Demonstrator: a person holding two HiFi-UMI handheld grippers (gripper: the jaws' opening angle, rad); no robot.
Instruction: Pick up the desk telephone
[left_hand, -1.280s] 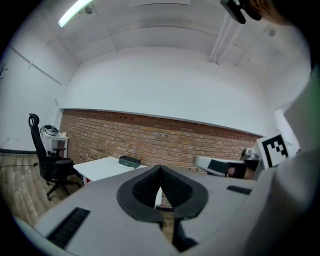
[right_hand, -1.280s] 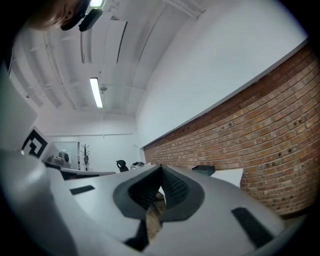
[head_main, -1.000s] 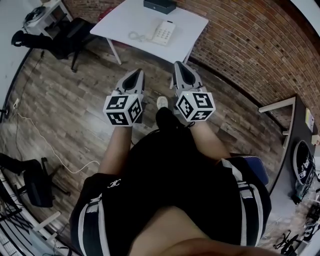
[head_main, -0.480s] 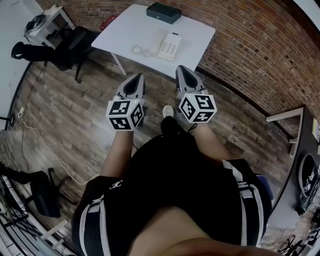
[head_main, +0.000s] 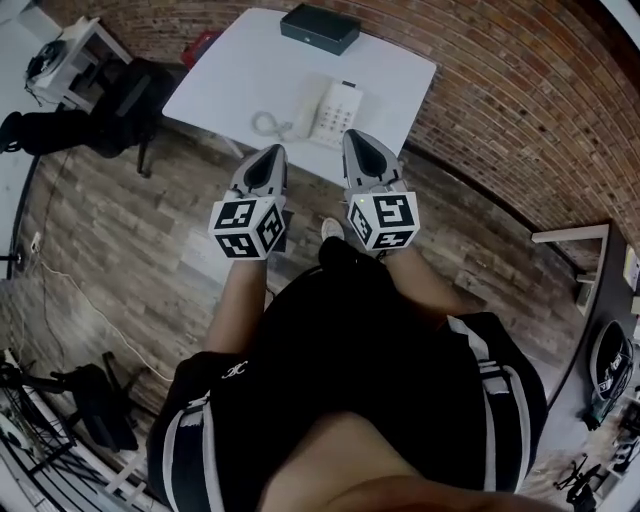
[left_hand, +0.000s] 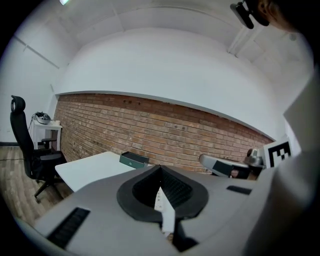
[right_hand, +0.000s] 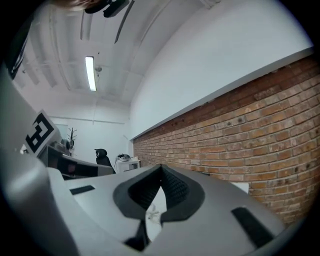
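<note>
The white desk telephone (head_main: 335, 112) lies on a white table (head_main: 230, 75), with its coiled cord (head_main: 268, 126) to its left. My left gripper (head_main: 270, 150) is shut and empty, its tips just short of the table's near edge by the cord. The right gripper (head_main: 357, 134), also shut and empty, has its tips over the table's near edge just in front of the phone. In the left gripper view a sliver of the phone (left_hand: 162, 202) shows through the shut jaws. Through the shut jaws in the right gripper view, only the table top and cord (right_hand: 152, 214) show.
A dark box (head_main: 320, 27) sits at the table's far edge by the brick wall (head_main: 520, 90). A black office chair (head_main: 130, 95) and a small white side table (head_main: 65, 50) stand left of the table. A cable (head_main: 90, 290) trails over the wooden floor.
Both grippers have moved forward toward the table, side by side, and the phone now lies just ahead of their tips. The jaws stayed shut.
</note>
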